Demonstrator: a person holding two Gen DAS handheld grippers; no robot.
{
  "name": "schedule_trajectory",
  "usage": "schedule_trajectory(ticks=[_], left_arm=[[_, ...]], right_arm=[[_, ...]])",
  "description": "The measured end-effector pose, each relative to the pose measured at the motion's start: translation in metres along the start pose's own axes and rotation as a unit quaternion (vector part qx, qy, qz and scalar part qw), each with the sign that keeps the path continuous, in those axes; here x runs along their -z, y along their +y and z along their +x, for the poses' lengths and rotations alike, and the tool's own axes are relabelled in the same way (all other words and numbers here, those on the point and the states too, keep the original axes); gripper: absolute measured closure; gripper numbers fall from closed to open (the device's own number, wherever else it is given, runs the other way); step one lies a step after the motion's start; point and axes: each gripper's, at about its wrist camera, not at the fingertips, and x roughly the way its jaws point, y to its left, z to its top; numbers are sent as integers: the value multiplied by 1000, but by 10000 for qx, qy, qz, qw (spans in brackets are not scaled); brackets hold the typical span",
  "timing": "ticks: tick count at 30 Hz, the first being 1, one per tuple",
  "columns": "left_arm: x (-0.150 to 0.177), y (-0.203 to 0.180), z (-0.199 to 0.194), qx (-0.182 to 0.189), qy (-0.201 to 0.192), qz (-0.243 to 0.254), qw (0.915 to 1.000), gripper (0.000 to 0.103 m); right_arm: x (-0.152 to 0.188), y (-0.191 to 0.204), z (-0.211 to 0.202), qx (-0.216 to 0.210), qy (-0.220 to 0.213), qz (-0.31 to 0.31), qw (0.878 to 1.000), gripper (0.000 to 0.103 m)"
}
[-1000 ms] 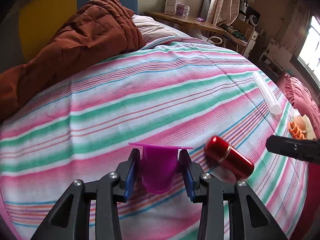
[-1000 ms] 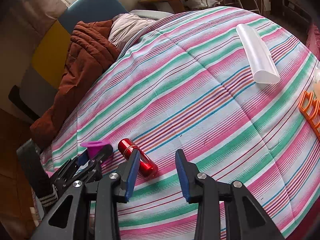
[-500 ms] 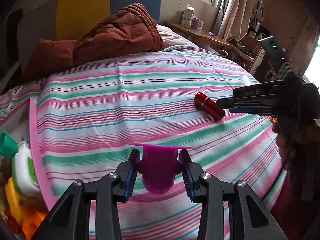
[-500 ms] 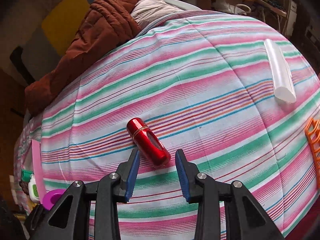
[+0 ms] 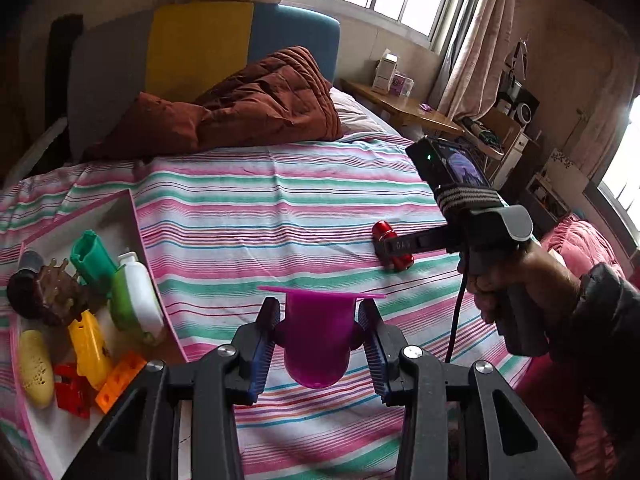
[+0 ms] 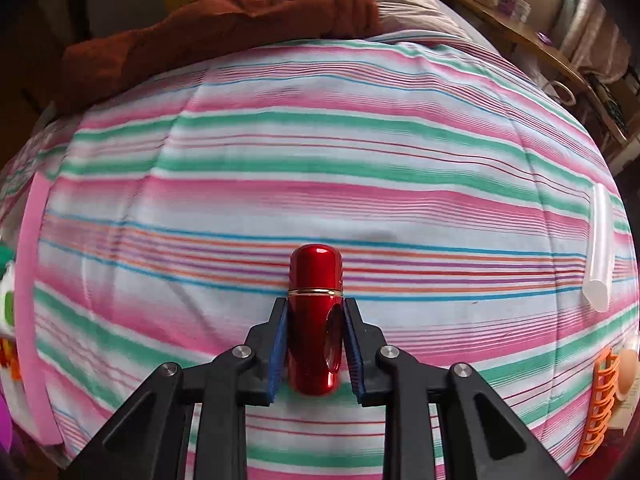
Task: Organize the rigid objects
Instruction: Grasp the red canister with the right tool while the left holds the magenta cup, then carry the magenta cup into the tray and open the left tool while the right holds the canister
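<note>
**Red capsule: axis in line with the right hand-held gripper; tray lies to the left**

The red capsule [image 6: 316, 328] lies on the striped bed [image 6: 320, 160], between the blue pads of the right hand-held gripper [image 6: 316, 354]; both pads sit against its lower half, below the gold band, so the jaws are clamped on it or all but so; whether it is clear of the bedcover cannot be told from the right wrist view. Its long axis runs straight forward along the fingers, domed end pointing away; the grip therefore crosses the short axis, which suits a cylinder that would otherwise roll.

The left hand-held gripper [image 5: 318, 344] is closed on the purple cup [image 5: 316, 340], rim up and level, held above the bed. The pink-edged tray [image 5: 132, 216] lies at the left of this gripper and already holds a green-and-white bottle [image 5: 136, 296], a yellow toy [image 5: 90, 348] and other small pieces.

Judgement: the left hand-held gripper is the nearer to the tray and probably deposits first; the right must carry the capsule leftward across the bed, behind or after the left. In the left wrist view the capsule [image 5: 394, 246] lies well to the right of the tray. A clear tube [image 6: 600, 248] and an orange rack [image 6: 600, 404] remain at the right side of the bed.
</note>
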Motion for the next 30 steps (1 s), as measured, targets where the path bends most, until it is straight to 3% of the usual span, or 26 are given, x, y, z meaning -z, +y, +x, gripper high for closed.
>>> schedule_trajectory(ticks=[2,5,16,30], left_arm=[[3,7,-8,-107,-35,-84,9999,62],[8,19,-20,-260,-82,-274,9993,62],[31,51,-60,-920,-290,-532,9939,62],[52,85,-87,-1556,-337,-833,9837,62]], right_arm=[[11,24,-3,0,-83,-337,9994,77],[23,44,-6,-342,-145,-515,9980,76],[44,60,-9,153,-822,-1265,9884,76],[39,76,-4,528,-1005,-1688,9791,77]])
